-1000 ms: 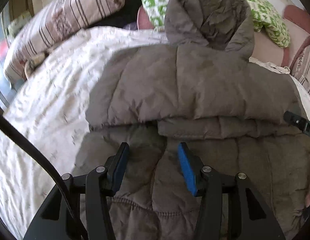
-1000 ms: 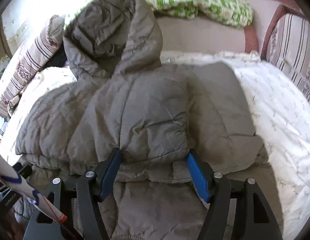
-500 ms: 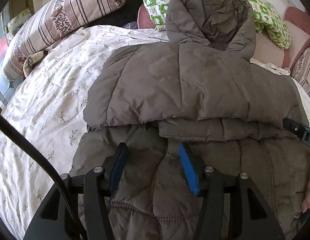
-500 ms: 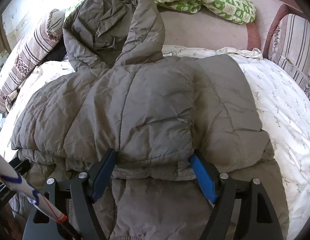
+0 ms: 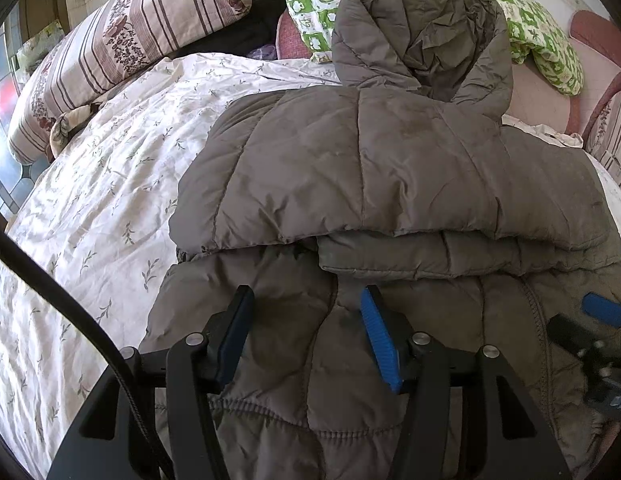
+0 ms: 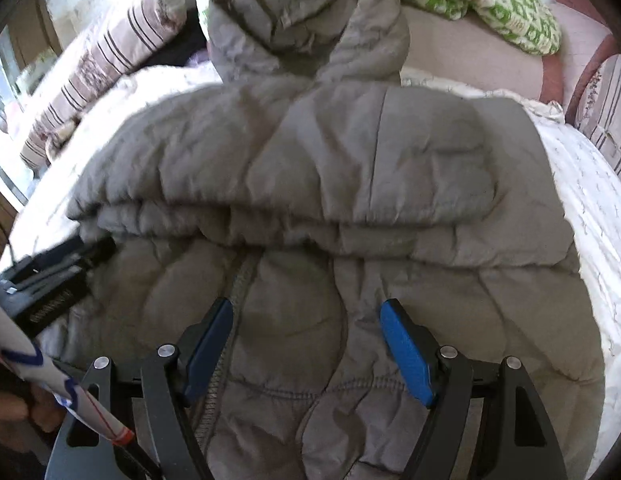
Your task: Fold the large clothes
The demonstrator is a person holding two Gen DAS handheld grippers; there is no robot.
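The grey puffer jacket point(image 5: 374, 184) lay on the floral bedspread point(image 5: 90, 216), sleeves folded across, hood toward the pillows. The left gripper point(image 5: 306, 336) hovered over its lower half, jaws parted and gripping nothing. The right gripper point(image 6: 306, 344) stood wider, likewise empty. A striped pillow point(image 5: 122, 48) lay behind.

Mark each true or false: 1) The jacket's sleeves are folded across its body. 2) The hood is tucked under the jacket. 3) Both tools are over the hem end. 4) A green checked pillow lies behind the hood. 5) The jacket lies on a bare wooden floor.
1) The jacket's sleeves are folded across: true.
2) False: the hood lies flat and open beyond the collar.
3) True: left tool and right tool, both open, over the hem end.
4) Green pillow: true.
5) False: it lies on a floral sheet.
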